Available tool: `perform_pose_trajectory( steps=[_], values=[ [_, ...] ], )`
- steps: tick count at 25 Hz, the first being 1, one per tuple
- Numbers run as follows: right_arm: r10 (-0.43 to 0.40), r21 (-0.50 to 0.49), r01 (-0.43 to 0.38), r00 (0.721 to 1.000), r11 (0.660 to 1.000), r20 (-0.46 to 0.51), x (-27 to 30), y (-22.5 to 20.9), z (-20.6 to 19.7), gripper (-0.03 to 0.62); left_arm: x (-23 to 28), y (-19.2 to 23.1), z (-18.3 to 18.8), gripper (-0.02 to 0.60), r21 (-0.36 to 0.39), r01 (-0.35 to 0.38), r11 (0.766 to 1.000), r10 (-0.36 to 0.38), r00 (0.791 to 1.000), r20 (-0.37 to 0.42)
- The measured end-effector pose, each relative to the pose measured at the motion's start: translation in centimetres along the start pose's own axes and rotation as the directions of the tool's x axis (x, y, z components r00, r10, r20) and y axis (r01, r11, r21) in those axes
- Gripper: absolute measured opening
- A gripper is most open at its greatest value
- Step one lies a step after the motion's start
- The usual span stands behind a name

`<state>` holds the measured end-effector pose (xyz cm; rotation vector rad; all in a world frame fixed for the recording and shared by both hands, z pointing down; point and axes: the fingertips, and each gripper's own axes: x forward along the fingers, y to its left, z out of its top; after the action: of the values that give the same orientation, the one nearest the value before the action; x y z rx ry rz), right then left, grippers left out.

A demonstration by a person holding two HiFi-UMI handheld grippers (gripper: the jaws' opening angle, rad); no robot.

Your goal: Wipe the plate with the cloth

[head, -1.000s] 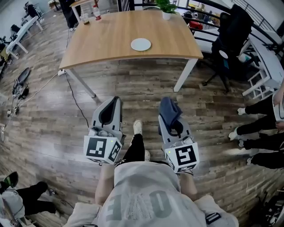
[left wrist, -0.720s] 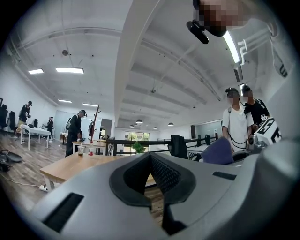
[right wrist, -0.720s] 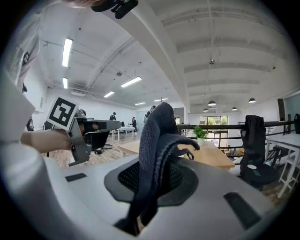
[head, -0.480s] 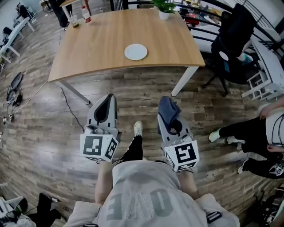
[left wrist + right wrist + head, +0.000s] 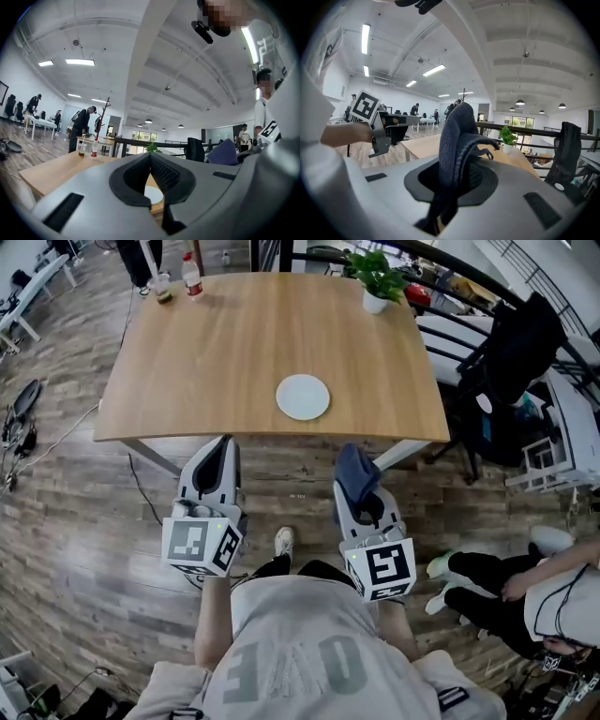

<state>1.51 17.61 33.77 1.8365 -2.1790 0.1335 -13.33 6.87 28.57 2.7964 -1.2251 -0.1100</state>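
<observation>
Head view, plate (image 5: 303, 397) inside table's (image 5: 187, 362) near edge

bright, even indoor light from ceiling strip lights (image 5: 79, 61) and far windows (image 5: 520, 123). soft shadow lies under the table (image 5: 234, 352). every view bows hard at the edges; both gripper views darken to black corners.

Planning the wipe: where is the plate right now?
In the head view the plate lies on the wooden table near its front edge, the potted plant beyond it at right.
</observation>
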Motion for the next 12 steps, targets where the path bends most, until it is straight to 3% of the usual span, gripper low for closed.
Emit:
perform_pose_trajectory(
  steps=[5,12],
  values=[
    [-0.039,0.052,0.038,0.999,0.998,0.011,5.1,-4.2,2.0,0.057,6.6,2.3,0.1,0.006,0.000,0.002,1.000,-0.002,1.000,-0.027],
    [-0.003,0.072,0.004,1.000,0.997,-0.013,13.1,-11.8,1.7,0.057,16.8,3.0,-1.1,0.007,0.009,0.002,1.000,-0.001,0.997,-0.071]
  ],
)
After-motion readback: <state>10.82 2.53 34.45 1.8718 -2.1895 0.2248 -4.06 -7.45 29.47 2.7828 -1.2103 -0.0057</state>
